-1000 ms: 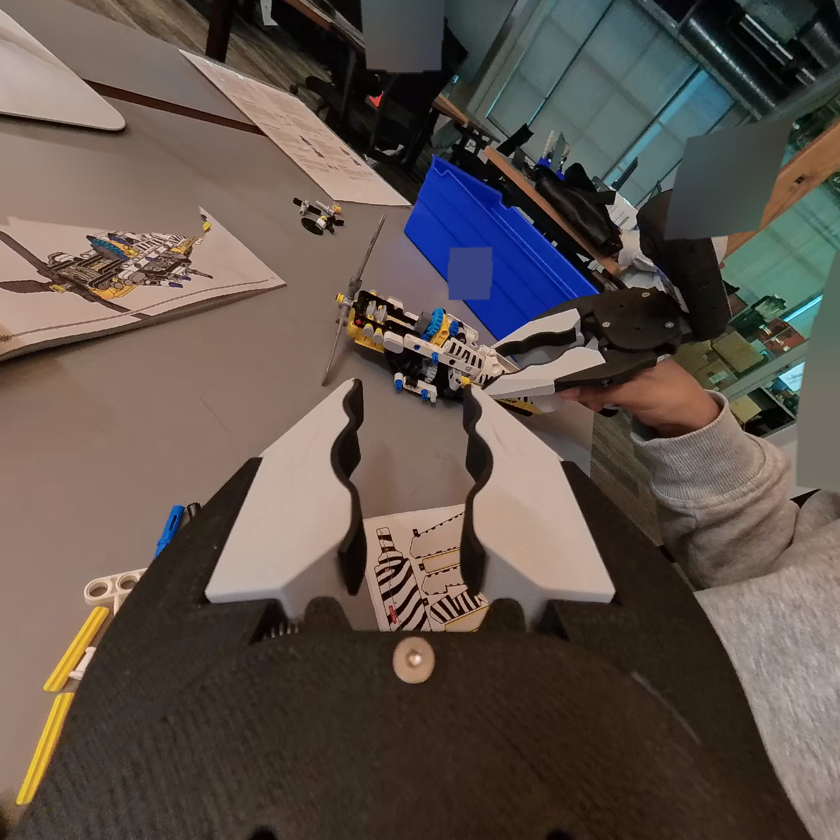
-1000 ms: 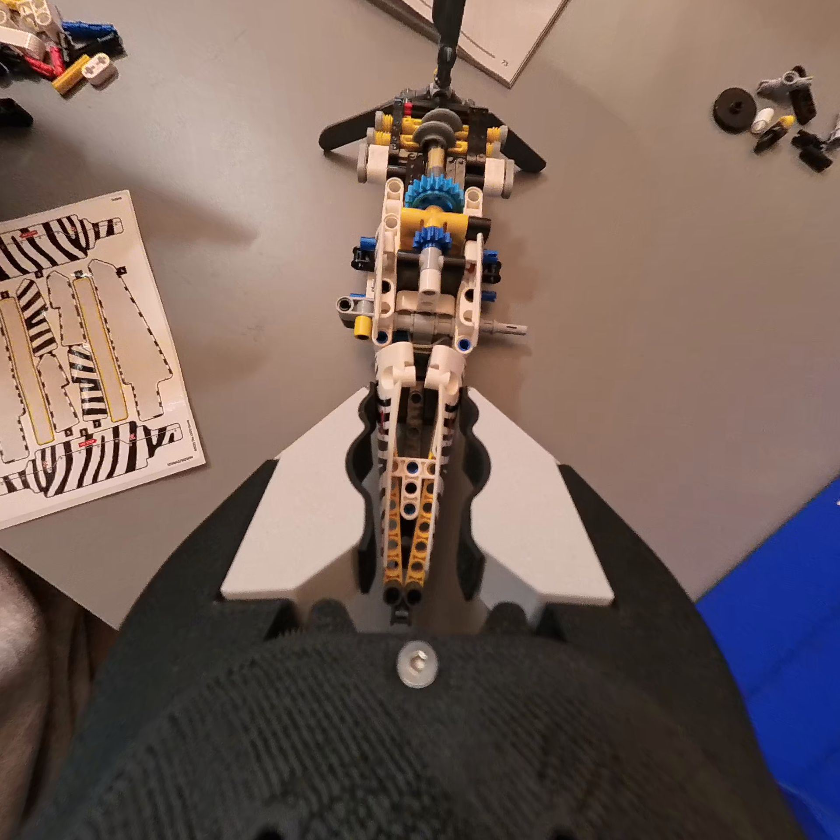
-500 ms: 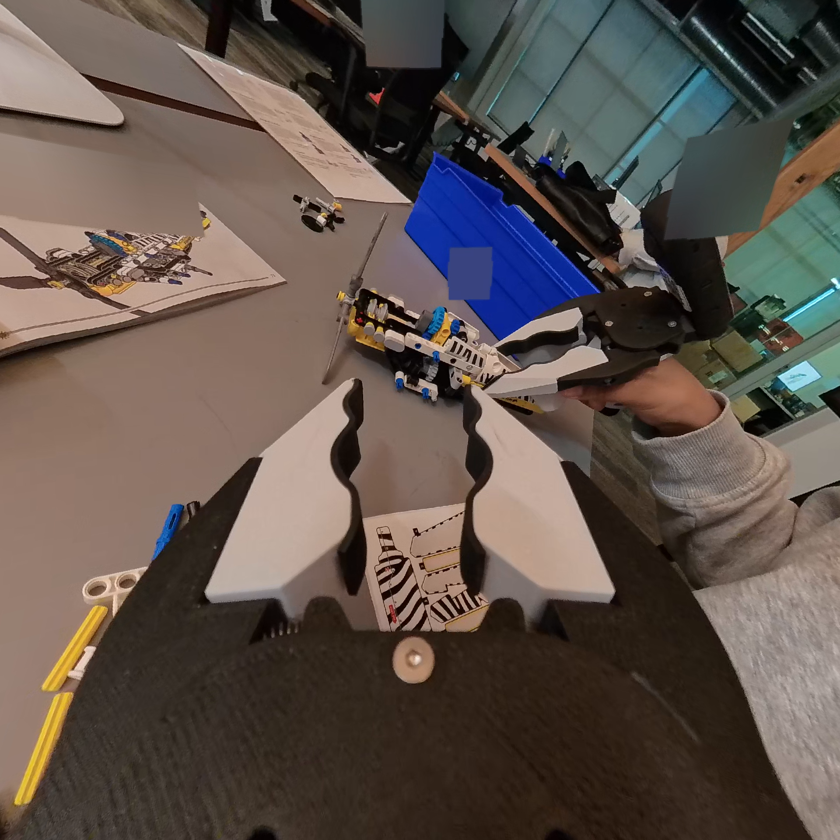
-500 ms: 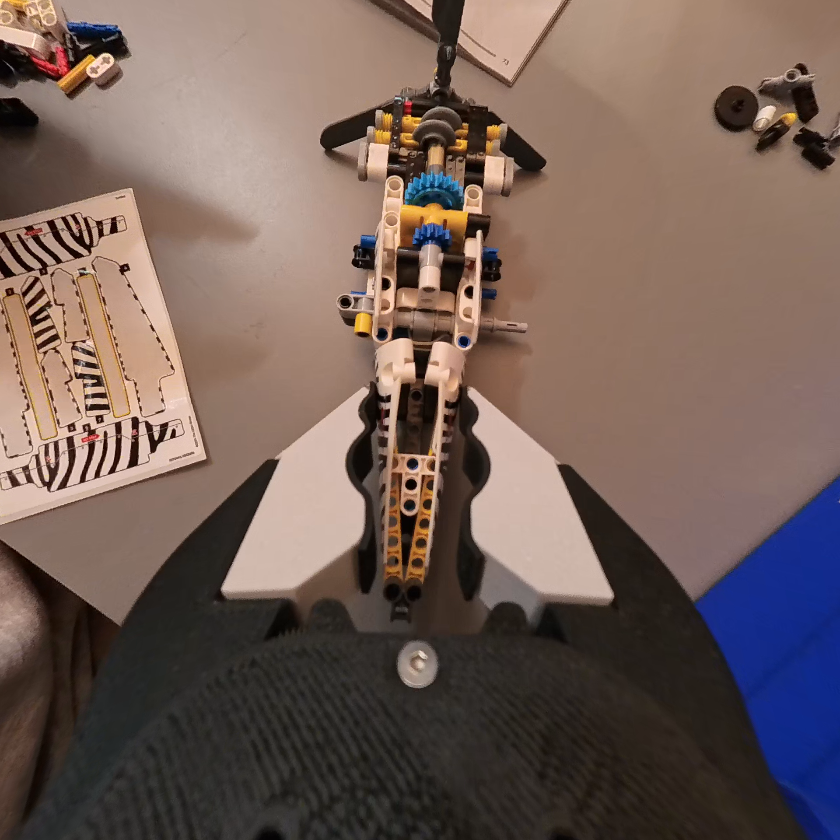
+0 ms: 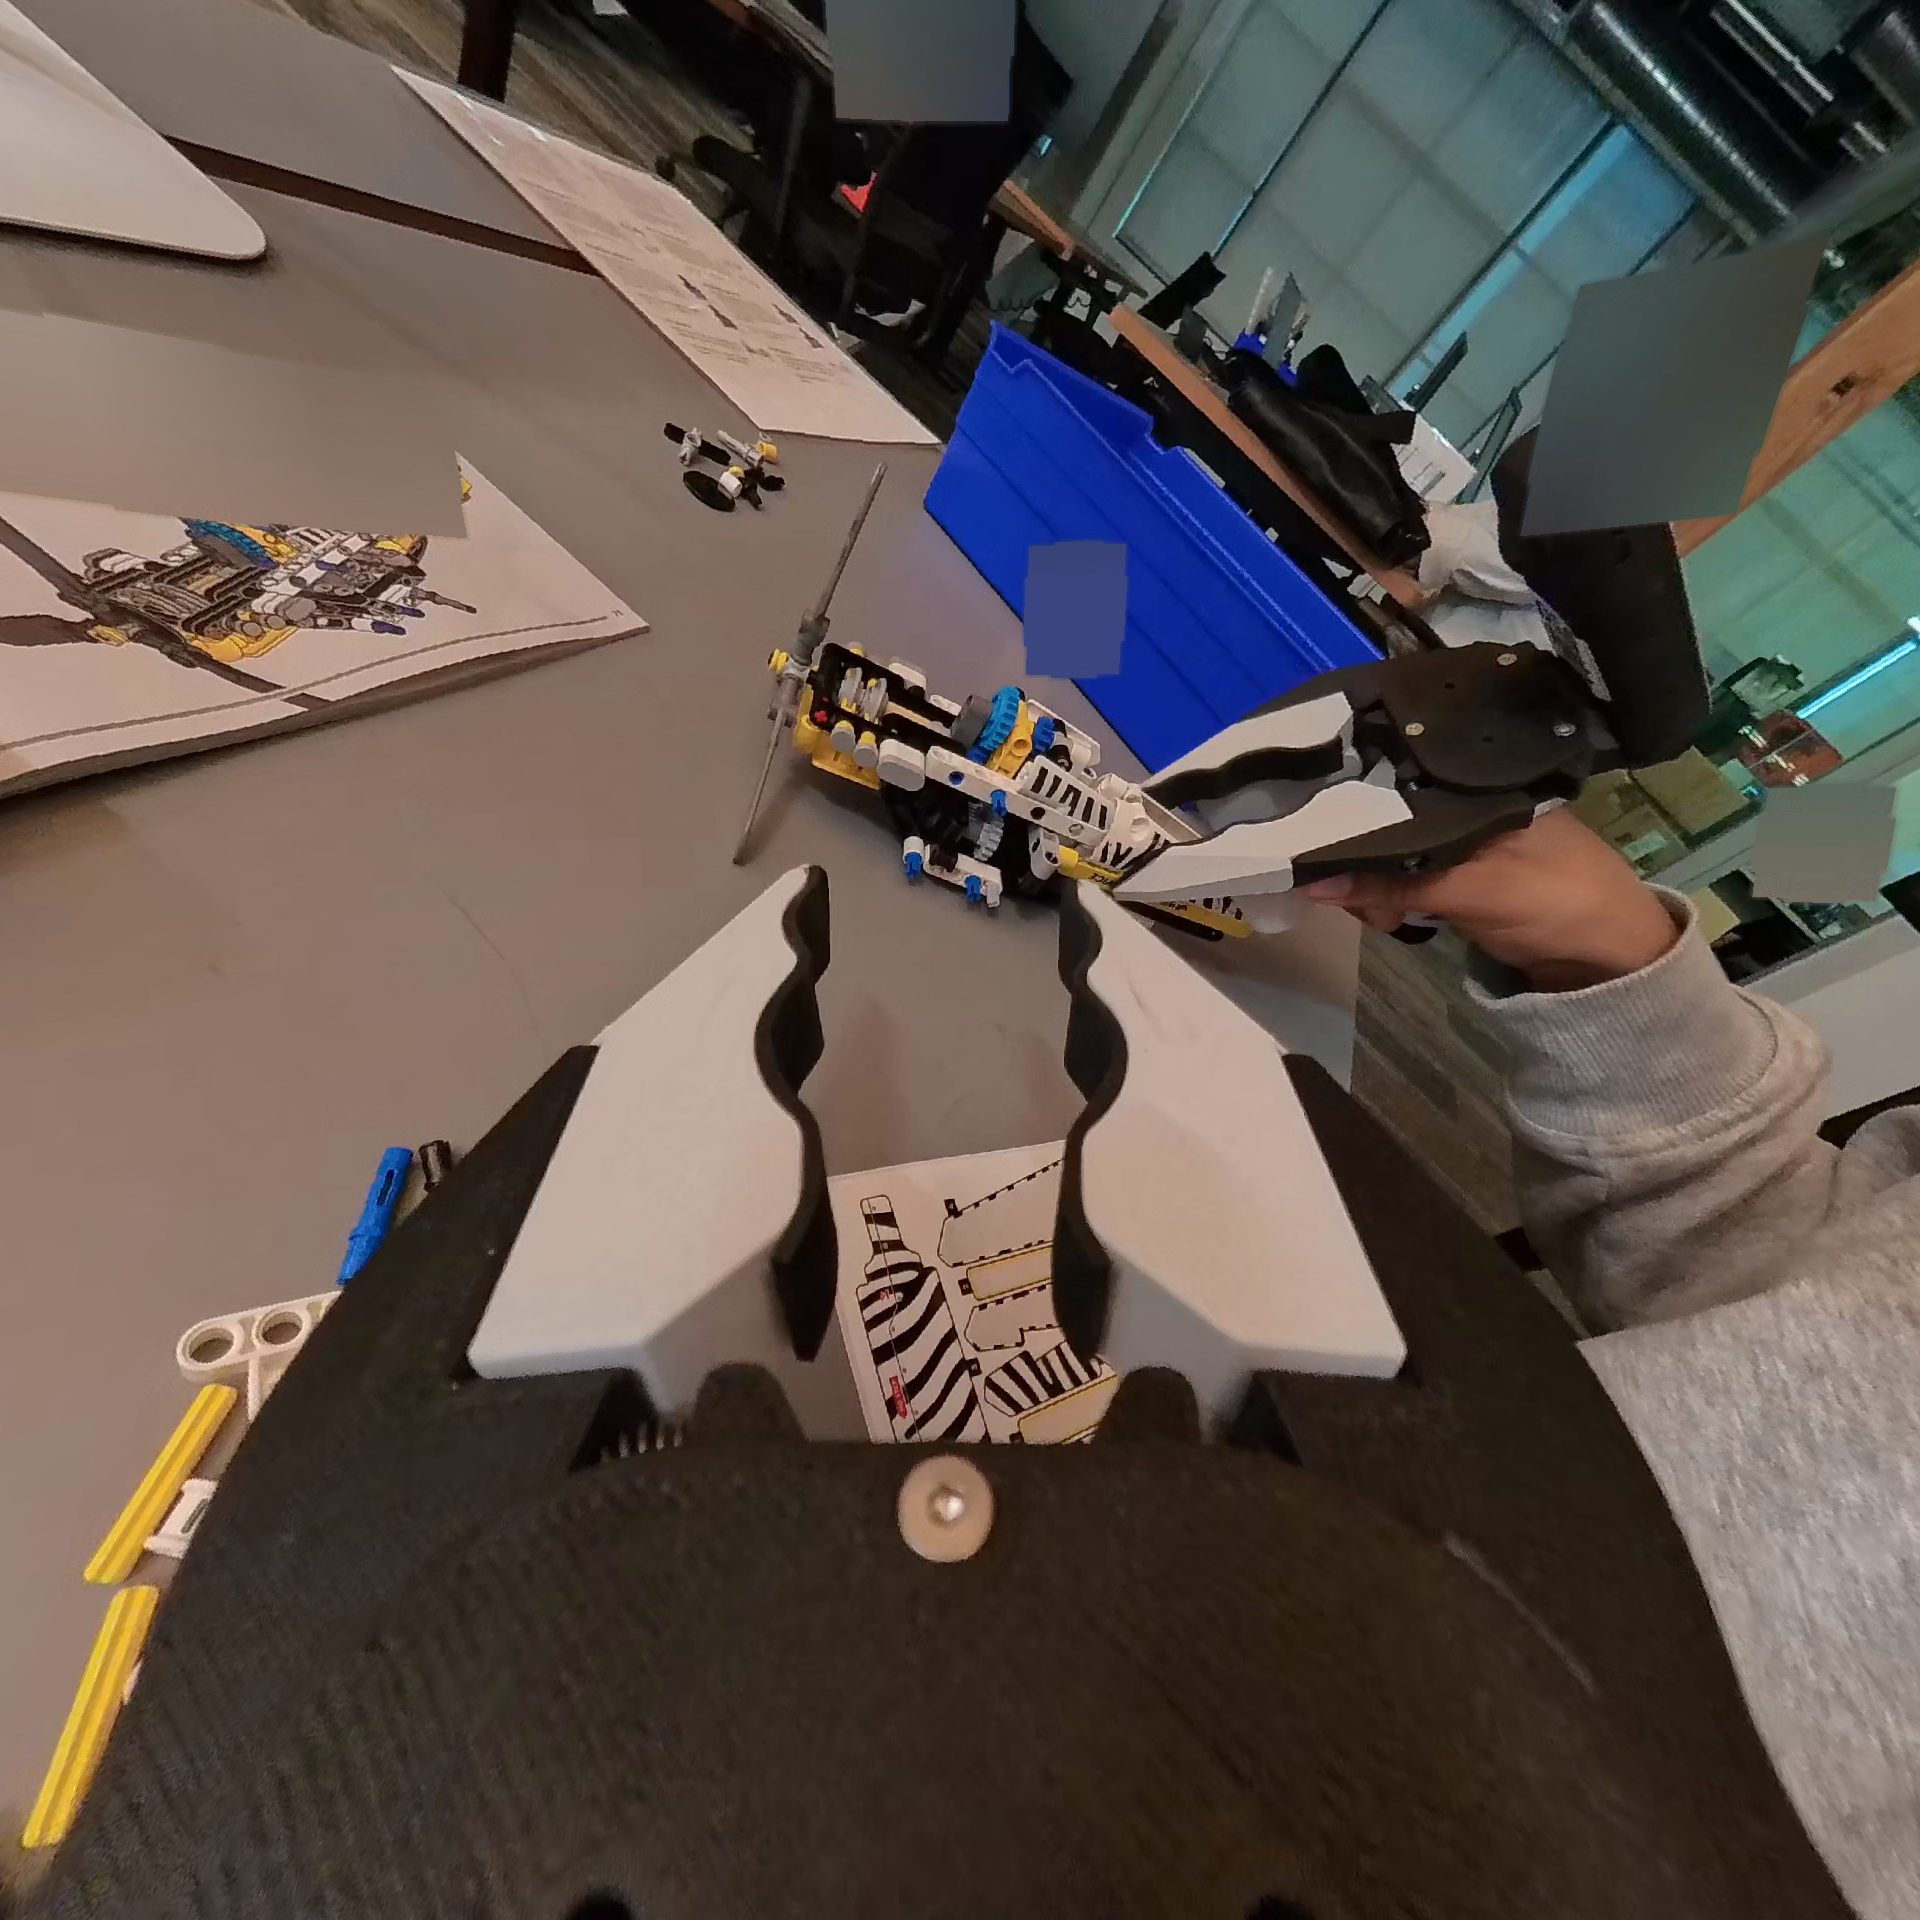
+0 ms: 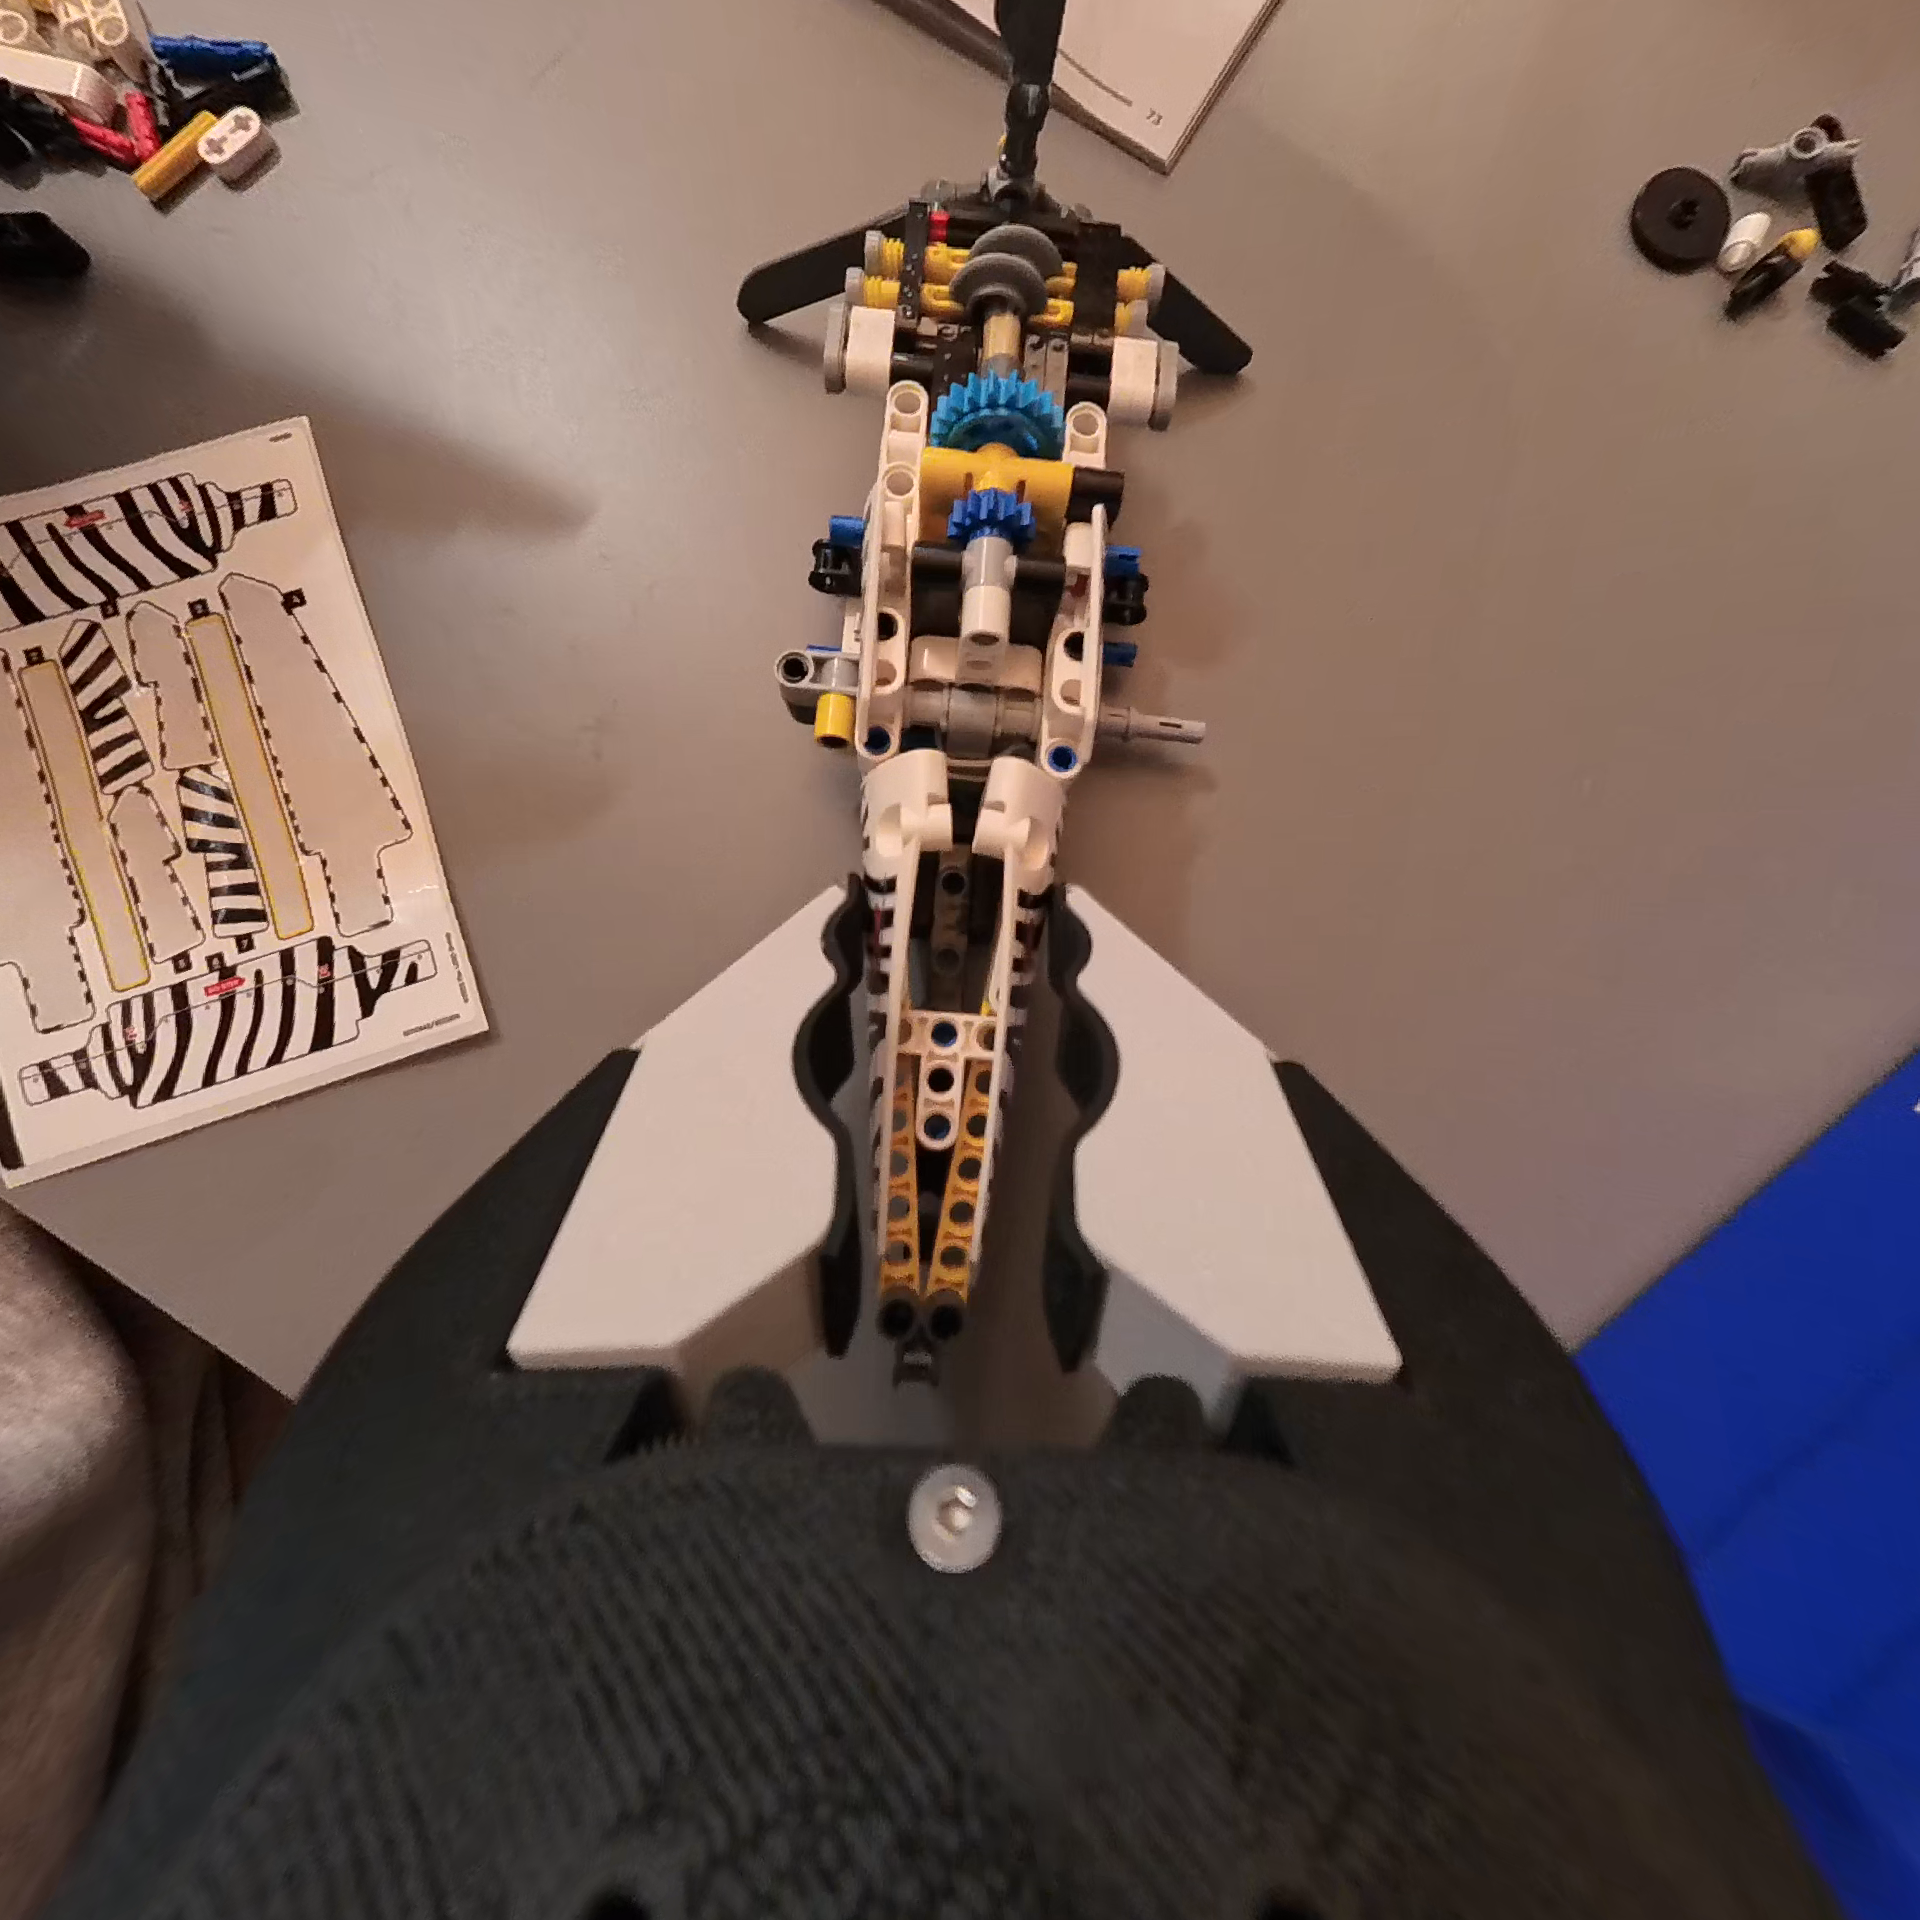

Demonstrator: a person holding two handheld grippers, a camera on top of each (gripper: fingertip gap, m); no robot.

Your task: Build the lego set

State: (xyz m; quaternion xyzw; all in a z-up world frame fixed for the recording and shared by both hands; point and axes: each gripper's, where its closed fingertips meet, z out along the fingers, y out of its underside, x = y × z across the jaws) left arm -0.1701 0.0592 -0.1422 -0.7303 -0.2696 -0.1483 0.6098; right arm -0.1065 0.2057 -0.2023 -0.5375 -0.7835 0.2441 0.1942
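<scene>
A lego helicopter model [image 6: 987, 582] in white, yellow and black, with blue gears and zebra-striped tail panels, lies on the grey table. My right gripper [image 6: 956, 904] is shut on its tail, with one finger on each side. The model [image 5: 935, 748] and the right gripper [image 5: 1174, 831] also show in the left wrist view. My left gripper [image 5: 940, 904] is open and empty. It hovers over the zebra sticker sheet [image 5: 935, 1299], short of the model.
The sticker sheet [image 6: 208, 779] lies left of the model. An open instruction booklet [image 5: 260, 603] lies beyond it. A blue bin [image 5: 1122, 540] stands right of the model. Loose parts lie in small groups [image 6: 1766, 229] [image 6: 125, 114]. Yellow beams [image 5: 156, 1475] lie near the left gripper. The gap from one gripper's tips to the other's is roughly 20 cm.
Almost nothing. The right gripper, with the model's tail in it, has shifted very slightly. The left gripper stays open in place.
</scene>
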